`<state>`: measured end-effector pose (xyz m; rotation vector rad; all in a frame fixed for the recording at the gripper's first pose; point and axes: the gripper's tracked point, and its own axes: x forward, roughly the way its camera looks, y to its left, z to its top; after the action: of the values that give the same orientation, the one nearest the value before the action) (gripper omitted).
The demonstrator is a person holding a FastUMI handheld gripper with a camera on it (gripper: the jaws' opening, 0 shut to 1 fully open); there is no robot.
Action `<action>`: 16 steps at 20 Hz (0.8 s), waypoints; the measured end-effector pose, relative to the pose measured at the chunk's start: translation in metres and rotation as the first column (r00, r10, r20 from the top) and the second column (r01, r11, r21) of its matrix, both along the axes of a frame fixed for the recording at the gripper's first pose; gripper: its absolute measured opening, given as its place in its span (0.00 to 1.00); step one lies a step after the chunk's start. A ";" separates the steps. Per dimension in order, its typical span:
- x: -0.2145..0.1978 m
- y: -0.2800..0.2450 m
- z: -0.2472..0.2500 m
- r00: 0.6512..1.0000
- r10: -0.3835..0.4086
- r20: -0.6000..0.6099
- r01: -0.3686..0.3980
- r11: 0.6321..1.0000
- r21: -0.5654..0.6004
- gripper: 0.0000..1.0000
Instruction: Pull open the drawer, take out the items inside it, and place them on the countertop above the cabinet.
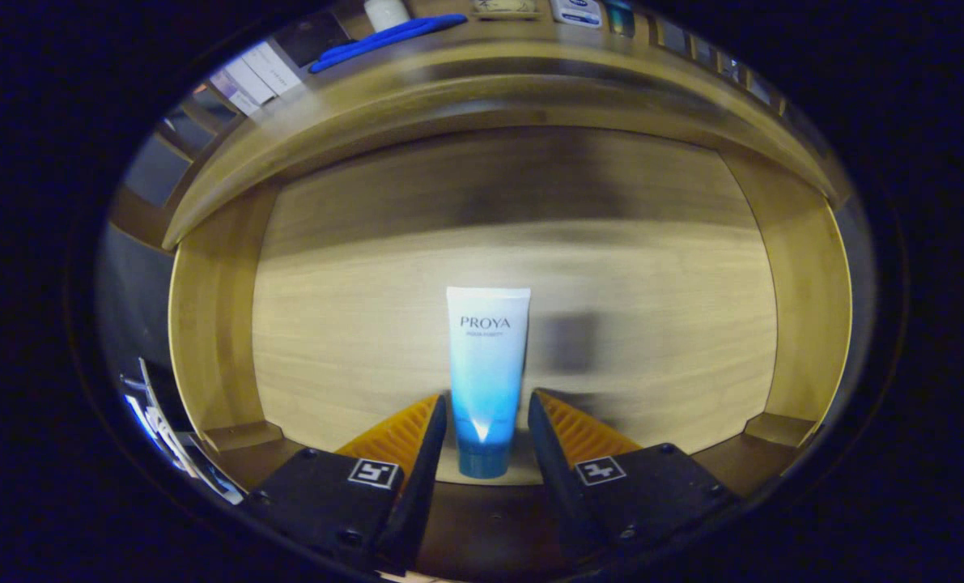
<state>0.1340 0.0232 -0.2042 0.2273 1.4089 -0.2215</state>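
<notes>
Tube (486,376): a soft squeeze tube, white at the crimped far end and fading through pale blue to a deeper blue near the cap; dark lettering sits on the white part, and a bright glint shows low on the body.
Cap: a short, darker blue cap at the near end of the tube, just above the drawer's front edge.
Tube's pose: it lies flat on the drawer floor, lengthwise along the line of the fingers, cap toward the gripper and crimped end pointing to the back of the drawer.
Drawer (214,324): pulled open, light wood, with raised side walls left and right and a pale grained floor; a blurred shadow falls on the floor just right of the tube.
Gripper (486,421): its fingers are spread wider than the tube, one on each side of the tube's lower half; it grips nothing.
Tube against fingers: the blue lower body and cap sit between the fingertips, the left finger looks very near the tube and the right one leaves a small gap; the white upper half reaches beyond the tips.
Countertop (482,61): the wood surface above the drawer, carrying a blue strap-like item (384,39) and a few small containers too blurred to tell.
</notes>
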 end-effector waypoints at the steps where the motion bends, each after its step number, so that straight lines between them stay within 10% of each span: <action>1: 0.000 0.000 -0.002 1.000 0.000 -0.004 0.000 1.000 -0.003 0.63; 16: 0.011 0.018 0.053 0.981 0.105 0.162 -0.110 0.994 0.027 0.45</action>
<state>0.1447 0.0413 -0.1512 0.1934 1.2623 -0.0869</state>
